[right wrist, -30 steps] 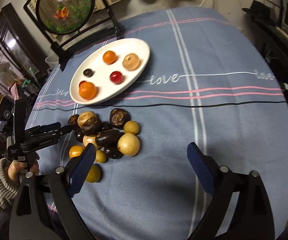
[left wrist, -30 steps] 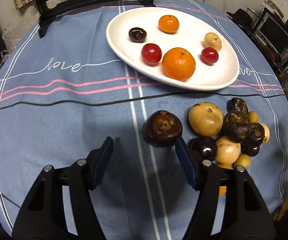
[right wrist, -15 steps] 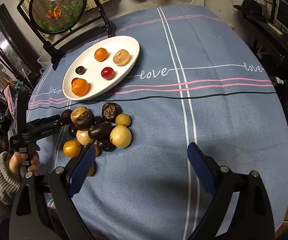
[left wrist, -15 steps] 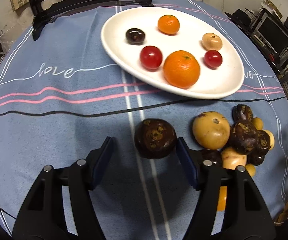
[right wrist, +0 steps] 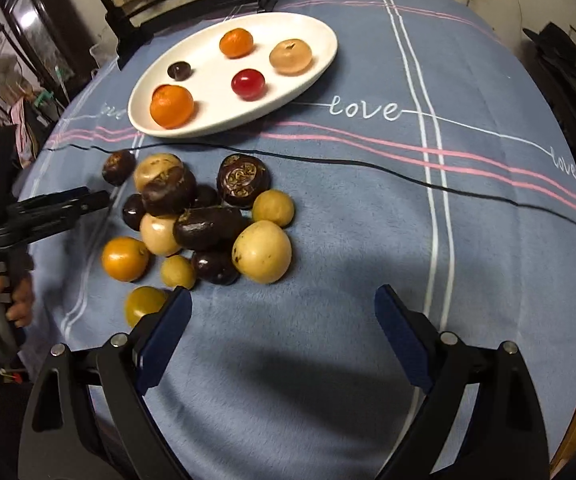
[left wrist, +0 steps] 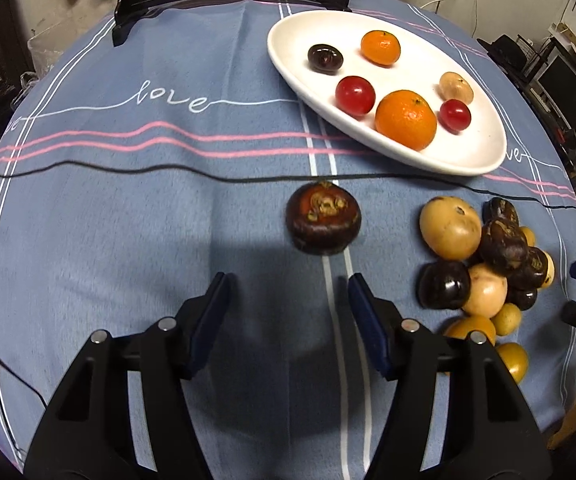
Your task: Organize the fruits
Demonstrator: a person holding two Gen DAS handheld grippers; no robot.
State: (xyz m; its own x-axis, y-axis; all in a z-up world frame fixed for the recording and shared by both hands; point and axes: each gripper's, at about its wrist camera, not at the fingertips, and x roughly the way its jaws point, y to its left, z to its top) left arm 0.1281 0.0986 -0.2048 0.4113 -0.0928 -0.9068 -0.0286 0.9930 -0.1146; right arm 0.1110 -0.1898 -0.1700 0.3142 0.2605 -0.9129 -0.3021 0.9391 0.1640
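step: still sorting, six fruits on the plate [left wrist: 484, 160], the rest loose on the bench [left wrist: 127, 220]
left tongs [left wrist: 288, 300]: about half open and just been narrowing a bit, nothing between the pads; one dark fruit [left wrist: 323, 219] sits alone just ahead of the tips
right tongs [right wrist: 279, 316]: wide open, empty; the pile [right wrist: 203, 220] is ahead and to their left
next: I'd guess push the left tongs forward around that dark fruit, squeeze, then carry it up to the plate
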